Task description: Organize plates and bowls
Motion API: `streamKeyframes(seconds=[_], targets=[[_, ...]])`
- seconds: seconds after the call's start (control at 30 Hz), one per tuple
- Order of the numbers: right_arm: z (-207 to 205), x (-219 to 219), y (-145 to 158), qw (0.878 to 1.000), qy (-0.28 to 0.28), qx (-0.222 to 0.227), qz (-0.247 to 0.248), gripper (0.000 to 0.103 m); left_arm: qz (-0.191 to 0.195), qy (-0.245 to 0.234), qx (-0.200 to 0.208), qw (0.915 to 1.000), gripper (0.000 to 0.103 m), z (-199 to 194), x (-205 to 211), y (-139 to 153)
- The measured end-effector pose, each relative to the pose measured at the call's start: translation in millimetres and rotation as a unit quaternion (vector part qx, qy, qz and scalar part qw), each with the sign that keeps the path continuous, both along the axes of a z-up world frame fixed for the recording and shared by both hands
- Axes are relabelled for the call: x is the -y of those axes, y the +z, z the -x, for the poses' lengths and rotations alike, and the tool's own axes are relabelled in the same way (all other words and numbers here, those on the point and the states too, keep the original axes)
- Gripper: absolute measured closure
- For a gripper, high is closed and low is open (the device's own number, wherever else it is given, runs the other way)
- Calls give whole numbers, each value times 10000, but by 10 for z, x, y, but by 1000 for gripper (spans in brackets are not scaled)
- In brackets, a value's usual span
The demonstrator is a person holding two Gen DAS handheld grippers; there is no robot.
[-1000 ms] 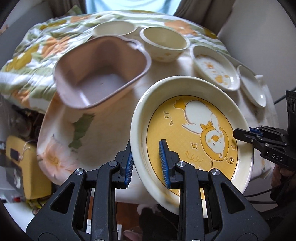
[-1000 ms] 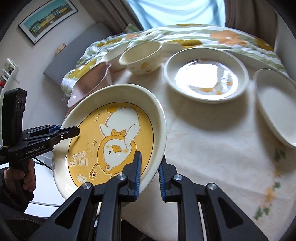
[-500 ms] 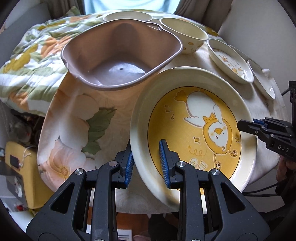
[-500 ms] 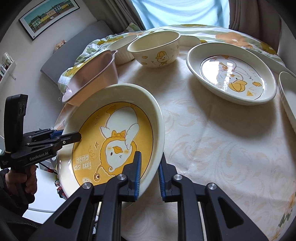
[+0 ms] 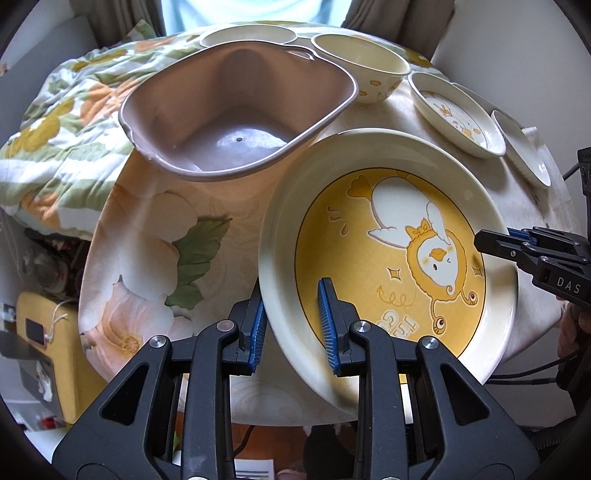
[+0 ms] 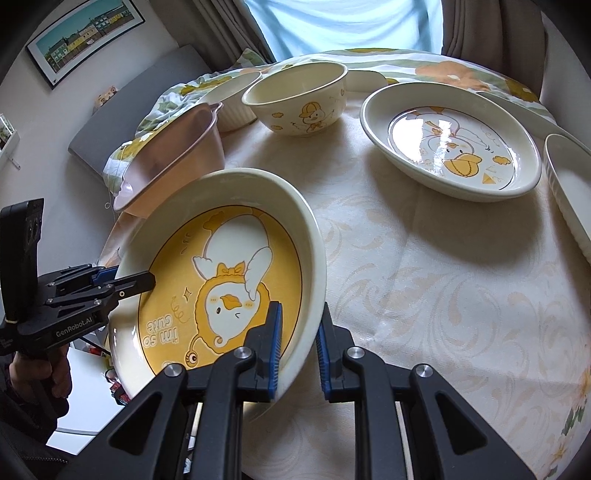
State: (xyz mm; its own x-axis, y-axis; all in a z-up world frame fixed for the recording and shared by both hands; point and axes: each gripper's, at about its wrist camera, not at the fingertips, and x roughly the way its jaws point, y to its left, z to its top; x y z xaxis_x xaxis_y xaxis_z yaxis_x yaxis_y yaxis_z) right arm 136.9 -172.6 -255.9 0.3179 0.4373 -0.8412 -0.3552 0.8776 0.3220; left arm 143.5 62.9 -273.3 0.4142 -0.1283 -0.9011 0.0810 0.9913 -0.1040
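Observation:
A cream plate with a yellow duck picture (image 5: 388, 254) is held by both grippers at the table's near edge. My left gripper (image 5: 291, 321) is shut on its left rim. My right gripper (image 6: 298, 336) is shut on its opposite rim (image 6: 314, 266). The right gripper also shows in the left wrist view (image 5: 517, 240), and the left gripper in the right wrist view (image 6: 125, 277). A pinkish-brown basin (image 5: 236, 107) stands just beyond the plate. A cream duck bowl (image 6: 295, 96) and a second duck plate (image 6: 450, 136) stand further back.
A white ribbed dish (image 6: 569, 184) lies at the right edge. Another cream bowl (image 5: 247, 35) stands behind the basin. A floral quilt (image 5: 55, 122) lies to the left and behind. The tablecloth (image 6: 443, 295) covers the table. A yellow box (image 5: 40, 332) sits below left.
Both grippers have carried the yellow duck plate forward and lower toward the table; the basin and back dishes look closer. The grips have not changed.

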Motion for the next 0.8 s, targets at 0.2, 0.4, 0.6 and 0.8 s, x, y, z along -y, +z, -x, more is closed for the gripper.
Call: streamKeyframes(seconds=[0.2,0.4,0.6,0.8], targets=[[45,-27,-32,9999,-123,-41,-94,26,-268,122,13,9996,15,26,44,-35],[124,-19,31,9998,-179,-21,-114,23,-226,104,89,9997,15,148,53,60],[302,120,438,9993,-328,175,-74,23,-150,2,323,9994,15,341,141,523],[566,563,1083,9940,-859,682,-44,2,-101,-397,988,9943,0,379,547,1192]])
